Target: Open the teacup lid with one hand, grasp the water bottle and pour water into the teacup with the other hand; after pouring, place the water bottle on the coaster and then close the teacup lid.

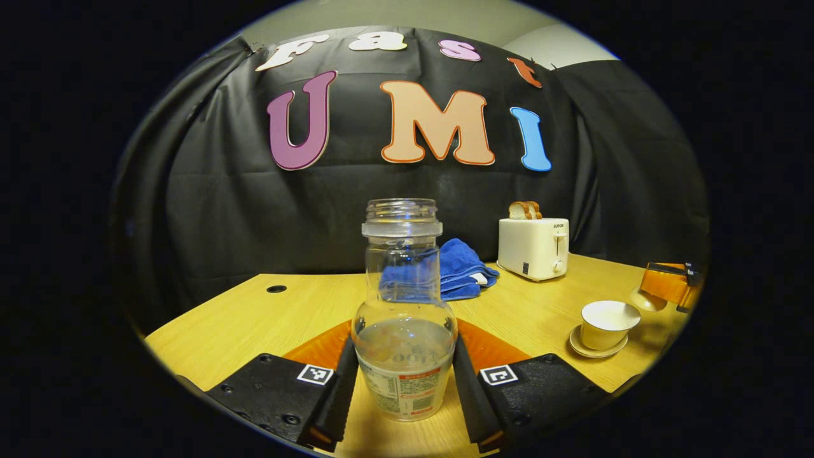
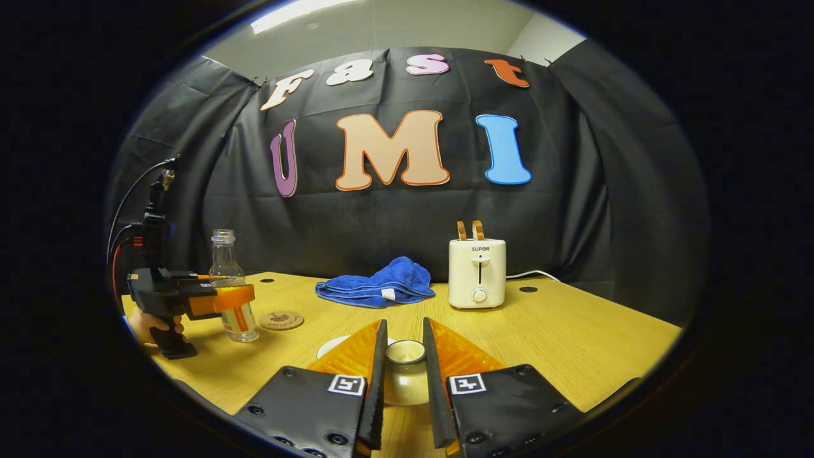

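A clear, uncapped water bottle [image 1: 404, 356], about a third full, stands on the wooden table [image 1: 254, 318] between the fingers of my left gripper [image 1: 404, 337], which is shut on its lower body. In the right gripper view the same bottle [image 2: 224, 261] stands in the left gripper [image 2: 238, 298], held by a hand [image 2: 147, 326]. The white teacup [image 1: 607, 323] sits uncovered on its saucer [image 1: 594, 351] to the right. My right gripper [image 2: 405, 331] is shut on the white lid [image 2: 405, 369]; from the left it shows beside the cup as the right gripper [image 1: 664, 283]. A round coaster [image 2: 281, 319] lies right of the bottle.
A blue towel [image 2: 378, 286] is bunched at the back of the table [image 2: 572, 343]. A white toaster [image 2: 477, 273] with two slices of bread stands to its right, its cable trailing off. Small round holes dot the tabletop. The black booth wall closes the back.
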Motion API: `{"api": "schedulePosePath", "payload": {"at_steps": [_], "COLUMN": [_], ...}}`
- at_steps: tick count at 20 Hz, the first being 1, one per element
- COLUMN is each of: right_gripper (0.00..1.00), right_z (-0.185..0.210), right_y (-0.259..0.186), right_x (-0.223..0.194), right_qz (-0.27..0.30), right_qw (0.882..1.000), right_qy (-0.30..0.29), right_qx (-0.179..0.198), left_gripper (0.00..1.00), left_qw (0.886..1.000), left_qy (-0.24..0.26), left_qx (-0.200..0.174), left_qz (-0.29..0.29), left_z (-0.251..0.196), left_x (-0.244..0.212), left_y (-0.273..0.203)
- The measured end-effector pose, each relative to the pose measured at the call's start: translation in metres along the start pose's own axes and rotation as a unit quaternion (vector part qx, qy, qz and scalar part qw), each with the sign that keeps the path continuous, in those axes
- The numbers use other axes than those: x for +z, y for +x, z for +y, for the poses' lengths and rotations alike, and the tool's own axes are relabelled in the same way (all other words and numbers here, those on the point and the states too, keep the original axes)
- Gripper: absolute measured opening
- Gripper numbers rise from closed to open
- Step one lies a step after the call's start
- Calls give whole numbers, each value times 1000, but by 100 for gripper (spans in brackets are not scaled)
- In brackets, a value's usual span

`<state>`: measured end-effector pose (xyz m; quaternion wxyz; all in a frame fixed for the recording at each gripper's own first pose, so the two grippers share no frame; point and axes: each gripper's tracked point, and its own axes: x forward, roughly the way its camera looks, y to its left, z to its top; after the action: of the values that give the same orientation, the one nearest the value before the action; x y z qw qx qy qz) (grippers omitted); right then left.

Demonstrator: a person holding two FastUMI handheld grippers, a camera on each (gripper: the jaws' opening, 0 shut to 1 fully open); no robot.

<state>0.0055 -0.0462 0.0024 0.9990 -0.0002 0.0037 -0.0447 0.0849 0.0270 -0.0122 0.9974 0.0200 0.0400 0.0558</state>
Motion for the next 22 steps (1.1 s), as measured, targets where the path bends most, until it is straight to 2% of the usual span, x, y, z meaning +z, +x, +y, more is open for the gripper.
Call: {"api": "schedulePosePath", "payload": {"at_steps": [5, 8, 12, 14, 18, 22], "right_gripper": [34, 34, 34, 34, 34, 34], "right_z": [-5, -16, -35, -45, -70, -84], "right_y": [-3, -5, -8, -10, -13, -14], "right_x": [0, 1, 2, 2, 4, 4], "right_qz": [1, 0, 0, 0, -2, -3], "right_qw": [1000, 1000, 1000, 1000, 999, 999], "right_qy": [0, -1, -1, -1, -2, -2], "right_qx": [3, 0, -11, -19, -41, -51], "left_gripper": [67, 67, 67, 67, 67, 66], "left_qw": [997, 988, 975, 963, 930, 901], "left_qy": [82, 153, 221, 268, 368, 433], "left_qx": [4, 10, 3, 2, -13, -18], "left_qz": [7, 16, 18, 19, 15, 23], "left_z": [-10, -15, -35, -45, -64, -71], "left_x": [1, 5, 13, 19, 20, 12], "left_y": [-1, -2, -6, -6, -3, 3]}}
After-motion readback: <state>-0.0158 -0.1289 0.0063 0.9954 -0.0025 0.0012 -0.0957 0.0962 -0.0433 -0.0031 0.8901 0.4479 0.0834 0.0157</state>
